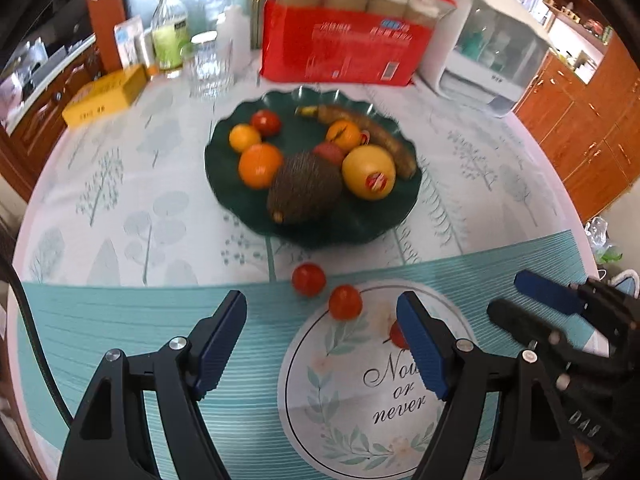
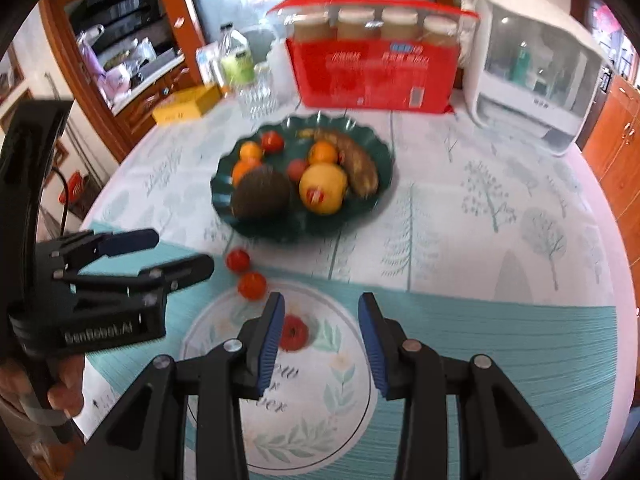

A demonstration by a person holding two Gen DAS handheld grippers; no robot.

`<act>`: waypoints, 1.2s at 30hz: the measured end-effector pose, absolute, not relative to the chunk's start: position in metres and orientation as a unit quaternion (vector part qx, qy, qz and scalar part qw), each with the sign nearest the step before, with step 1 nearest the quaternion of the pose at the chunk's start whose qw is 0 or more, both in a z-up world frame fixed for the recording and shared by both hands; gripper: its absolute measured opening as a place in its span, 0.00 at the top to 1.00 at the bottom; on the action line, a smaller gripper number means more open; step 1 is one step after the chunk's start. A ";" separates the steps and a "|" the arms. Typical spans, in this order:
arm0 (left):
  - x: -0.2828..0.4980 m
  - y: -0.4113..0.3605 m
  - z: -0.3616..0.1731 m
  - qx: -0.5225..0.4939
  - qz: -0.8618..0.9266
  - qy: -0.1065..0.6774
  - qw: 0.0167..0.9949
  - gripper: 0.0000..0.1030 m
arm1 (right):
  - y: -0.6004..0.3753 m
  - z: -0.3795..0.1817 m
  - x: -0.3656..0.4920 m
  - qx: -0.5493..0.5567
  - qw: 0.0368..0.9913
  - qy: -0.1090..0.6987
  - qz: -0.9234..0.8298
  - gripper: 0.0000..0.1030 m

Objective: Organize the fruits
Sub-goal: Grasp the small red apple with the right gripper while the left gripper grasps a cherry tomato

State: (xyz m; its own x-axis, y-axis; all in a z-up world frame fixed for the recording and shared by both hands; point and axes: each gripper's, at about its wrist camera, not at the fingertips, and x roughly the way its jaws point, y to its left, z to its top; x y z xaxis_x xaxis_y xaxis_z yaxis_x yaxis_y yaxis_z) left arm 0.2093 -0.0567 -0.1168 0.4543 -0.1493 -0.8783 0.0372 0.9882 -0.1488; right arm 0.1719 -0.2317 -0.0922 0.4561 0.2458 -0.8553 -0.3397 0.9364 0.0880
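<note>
Indoors, wooden cabinets (image 1: 580,136) flank the tree-patterned table (image 1: 120,200); left gripper (image 1: 322,344) and right gripper (image 2: 320,332) both hover with fingers spread wide, empty, above loose red tomatoes (image 1: 346,302).

A third tomato (image 1: 398,336) sits half hidden behind the left gripper (image 1: 322,344) finger; both views blur.

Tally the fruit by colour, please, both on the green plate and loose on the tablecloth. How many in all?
Red, on plate: 2
Red, loose on tablecloth: 3
Orange: 3
Yellow: 1
Brown: 2, round scaly one, long one
Total: 11
</note>
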 end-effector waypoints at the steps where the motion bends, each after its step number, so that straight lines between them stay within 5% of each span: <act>1: 0.209 -0.056 -0.121 -0.055 -0.053 0.521 0.850 0.26 | -0.231 -0.098 0.171 -0.048 0.848 0.497 0.176 0.62; 29: 0.221 -0.061 -0.175 -0.075 -0.052 0.558 0.825 0.27 | -0.206 -0.172 0.190 -0.071 0.801 0.553 0.220 0.69; 36: 0.233 -0.073 -0.187 -0.085 -0.058 0.567 0.817 0.39 | -0.223 -0.173 0.201 -0.047 0.809 0.553 0.196 0.69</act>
